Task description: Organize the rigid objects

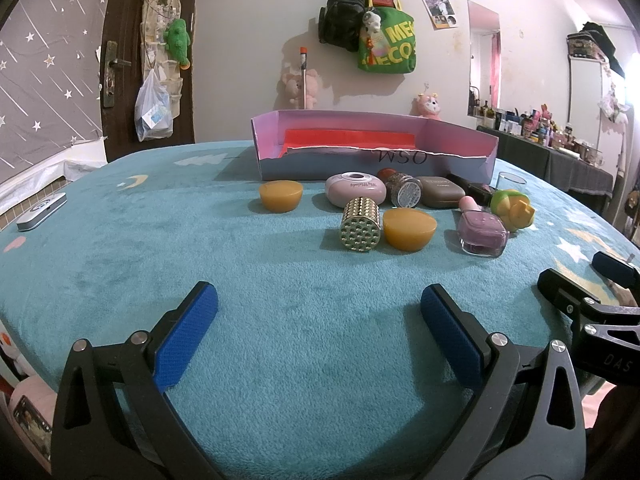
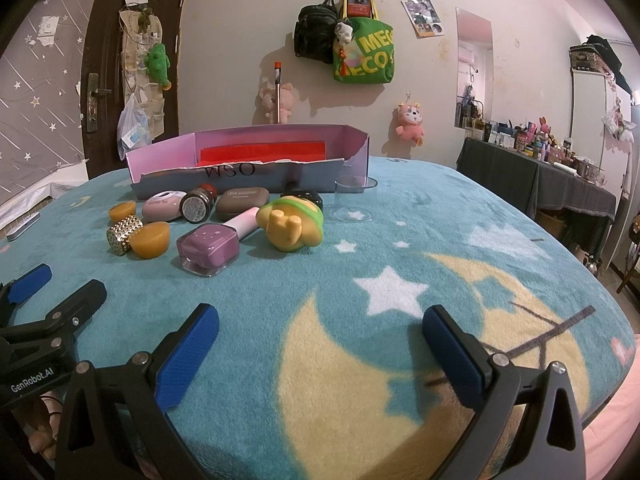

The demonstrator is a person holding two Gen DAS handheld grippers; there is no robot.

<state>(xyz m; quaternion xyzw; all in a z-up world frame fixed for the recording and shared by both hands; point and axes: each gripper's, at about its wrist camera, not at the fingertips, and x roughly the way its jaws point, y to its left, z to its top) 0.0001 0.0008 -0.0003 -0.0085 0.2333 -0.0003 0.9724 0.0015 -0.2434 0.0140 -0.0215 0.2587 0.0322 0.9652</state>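
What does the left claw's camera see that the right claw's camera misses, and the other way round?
Only the left view shows the small white device lying flat near the table's left edge in full. Only the right view shows the big yellow moon print on the teal blanket and the whole clear plastic cup. Both show the open pink cardboard box, the purple nail polish bottle, the studded gold cylinder and both open claws, left claw and right claw.
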